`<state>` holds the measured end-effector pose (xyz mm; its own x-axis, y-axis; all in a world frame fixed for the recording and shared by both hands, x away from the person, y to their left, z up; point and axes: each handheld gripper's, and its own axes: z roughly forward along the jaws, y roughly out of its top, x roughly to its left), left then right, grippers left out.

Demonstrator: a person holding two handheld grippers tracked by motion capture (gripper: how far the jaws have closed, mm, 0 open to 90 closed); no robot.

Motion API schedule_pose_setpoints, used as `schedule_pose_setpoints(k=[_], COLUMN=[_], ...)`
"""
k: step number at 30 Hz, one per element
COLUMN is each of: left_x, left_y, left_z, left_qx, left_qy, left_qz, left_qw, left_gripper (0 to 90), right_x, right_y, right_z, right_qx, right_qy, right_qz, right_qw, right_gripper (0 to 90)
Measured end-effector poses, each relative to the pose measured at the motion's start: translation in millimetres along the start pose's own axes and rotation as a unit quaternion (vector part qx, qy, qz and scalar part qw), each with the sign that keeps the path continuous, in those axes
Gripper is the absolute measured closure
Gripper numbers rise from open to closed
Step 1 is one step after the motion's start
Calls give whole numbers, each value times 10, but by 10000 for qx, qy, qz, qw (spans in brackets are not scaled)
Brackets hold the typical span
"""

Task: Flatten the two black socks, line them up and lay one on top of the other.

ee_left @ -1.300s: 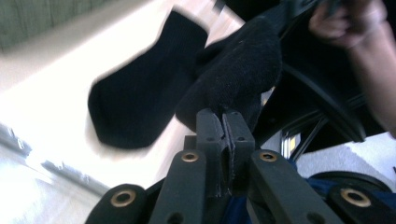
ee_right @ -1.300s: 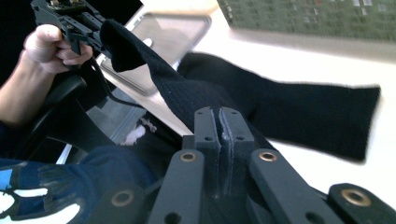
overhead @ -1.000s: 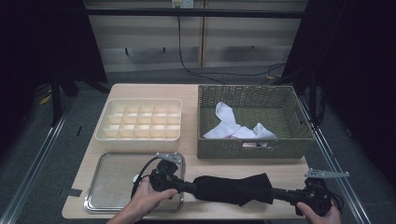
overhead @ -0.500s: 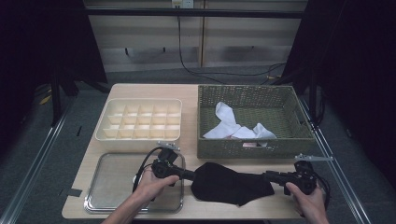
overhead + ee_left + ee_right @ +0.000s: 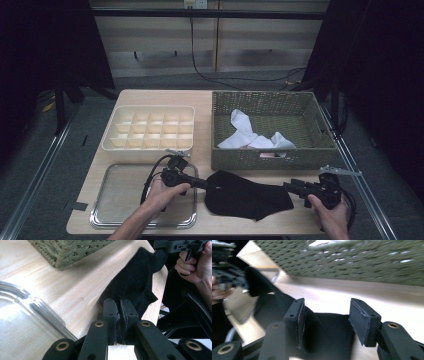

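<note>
Lab bench, black curtains (image 5: 55, 45), rail frame (image 5: 35, 180)

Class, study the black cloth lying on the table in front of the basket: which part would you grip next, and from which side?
Probably the free right end of the black cloth, approached from the right, low along the table. The left gripper already pinches the left edge; the right gripper, its jaws just opened, lies level at that end.

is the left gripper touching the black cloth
Touching: in the left gripper view the left gripper has its jaws shut on an edge of the black cloth.
</note>
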<state>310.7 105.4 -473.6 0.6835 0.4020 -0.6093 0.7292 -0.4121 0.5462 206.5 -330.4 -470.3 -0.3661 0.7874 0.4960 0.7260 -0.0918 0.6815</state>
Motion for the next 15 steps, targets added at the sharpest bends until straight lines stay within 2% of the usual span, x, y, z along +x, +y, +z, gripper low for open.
schedule_pose_setpoints(k=[2, 5, 9, 13, 15], left_x=[11, 32, 34, 34, 39], left_y=[-8, -12, -13, -12, -12], left_z=[1, 4, -11, -28, -30], left_qx=[-27, -8, -74, -83, -79], left_qy=[-2, 26, 8, 14, 29], left_qz=[-66, -46, -125, -79, -84], left_qw=[10000, 10000, 9999, 9999, 9999], left_gripper=[846, 840, 836, 836, 835], right_x=[-2, 29, 18, 72, 121], right_y=[1, -1, -43, -79, -130], right_z=[-20, -78, -31, -71, -95], right_qx=[-53, -153, -38, 58, 192], right_qy=[86, 89, 77, 233, 274], right_qz=[11, -36, 19, -40, -104], right_qw=[9999, 9998, 10000, 9997, 9994], right_gripper=[468, 460, 454, 457, 459])
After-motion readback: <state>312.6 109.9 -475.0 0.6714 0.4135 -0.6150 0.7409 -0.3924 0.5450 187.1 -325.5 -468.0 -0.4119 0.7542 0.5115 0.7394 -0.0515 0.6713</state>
